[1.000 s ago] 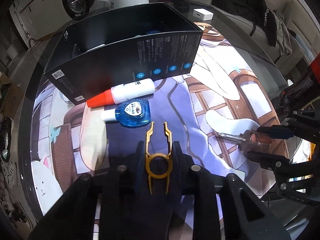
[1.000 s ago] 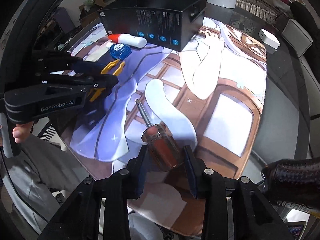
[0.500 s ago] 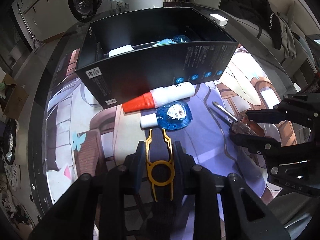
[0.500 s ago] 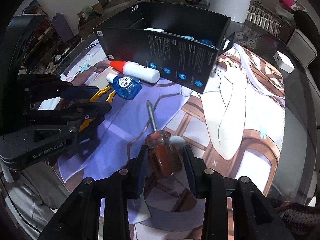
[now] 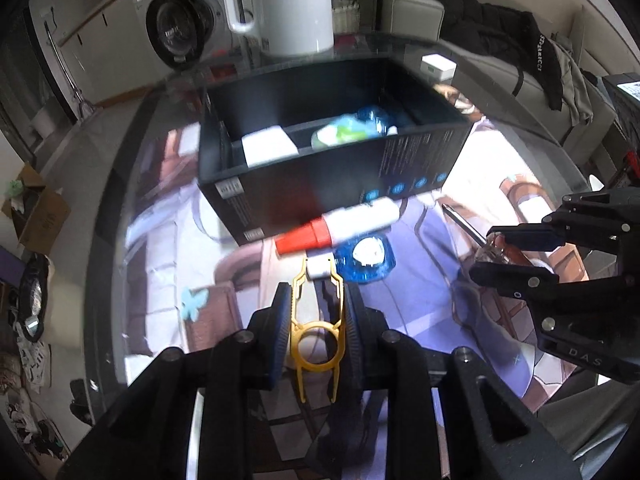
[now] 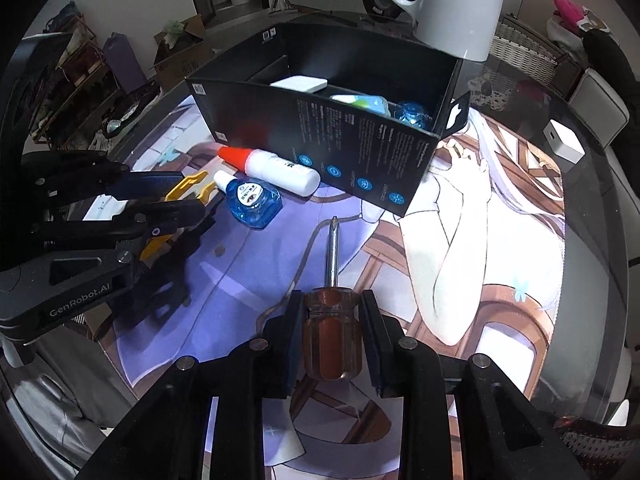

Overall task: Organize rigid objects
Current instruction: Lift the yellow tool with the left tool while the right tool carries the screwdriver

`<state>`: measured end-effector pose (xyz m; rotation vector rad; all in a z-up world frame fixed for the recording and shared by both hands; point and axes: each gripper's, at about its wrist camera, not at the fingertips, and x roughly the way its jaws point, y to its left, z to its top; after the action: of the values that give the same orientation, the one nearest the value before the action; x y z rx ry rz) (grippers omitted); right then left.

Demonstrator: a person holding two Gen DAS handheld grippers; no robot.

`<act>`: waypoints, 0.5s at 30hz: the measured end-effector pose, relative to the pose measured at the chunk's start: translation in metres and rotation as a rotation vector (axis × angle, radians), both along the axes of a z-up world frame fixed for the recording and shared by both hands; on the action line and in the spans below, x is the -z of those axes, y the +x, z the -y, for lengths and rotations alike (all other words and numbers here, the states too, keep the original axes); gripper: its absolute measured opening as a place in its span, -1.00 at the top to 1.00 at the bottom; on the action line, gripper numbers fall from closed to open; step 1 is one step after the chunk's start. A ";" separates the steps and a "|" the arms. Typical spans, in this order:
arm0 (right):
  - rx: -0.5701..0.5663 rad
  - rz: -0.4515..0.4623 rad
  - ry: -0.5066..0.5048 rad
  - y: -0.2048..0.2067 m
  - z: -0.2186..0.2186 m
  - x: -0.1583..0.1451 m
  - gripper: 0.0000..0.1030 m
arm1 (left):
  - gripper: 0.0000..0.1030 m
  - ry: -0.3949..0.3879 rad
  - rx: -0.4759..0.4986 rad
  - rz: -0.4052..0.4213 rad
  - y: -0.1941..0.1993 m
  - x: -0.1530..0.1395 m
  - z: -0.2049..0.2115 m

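**Two loads, one box, little room**

My biggest worry is the black box: its near wall stands tall, and either load could catch the rim and shove or tip it. The screwdriver, pinched by its handle in my right tongs, points its long shaft at that wall. My left tongs pinch the yellow clip just above the worktop; its prongs nearly touch the blue bottle and glue bottle, and could knock them.
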<state>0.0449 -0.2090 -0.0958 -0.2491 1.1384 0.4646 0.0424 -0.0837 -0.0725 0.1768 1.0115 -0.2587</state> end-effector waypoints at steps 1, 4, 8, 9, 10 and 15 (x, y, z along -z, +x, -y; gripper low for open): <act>0.001 0.022 0.018 -0.003 0.002 -0.007 0.49 | 0.53 0.001 0.000 0.034 -0.002 -0.007 0.000; 0.015 0.116 0.078 -0.010 0.005 -0.031 0.49 | 0.53 -0.014 -0.014 0.139 -0.007 -0.029 -0.004; 0.040 0.288 0.165 -0.019 0.006 -0.066 0.49 | 0.53 -0.030 -0.050 0.307 -0.013 -0.060 -0.010; 0.043 0.340 0.190 -0.022 0.006 -0.074 0.49 | 0.53 -0.030 -0.056 0.352 -0.016 -0.067 -0.011; 0.043 0.393 0.213 -0.026 0.006 -0.082 0.49 | 0.53 -0.029 -0.063 0.397 -0.018 -0.073 -0.013; 0.077 0.616 0.282 -0.046 0.009 -0.115 0.49 | 0.53 -0.053 -0.104 0.577 -0.031 -0.098 -0.025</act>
<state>-0.0007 -0.2176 0.0193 -0.0884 0.4720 0.4325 0.0111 -0.0583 0.0254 0.1379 0.4388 -0.1258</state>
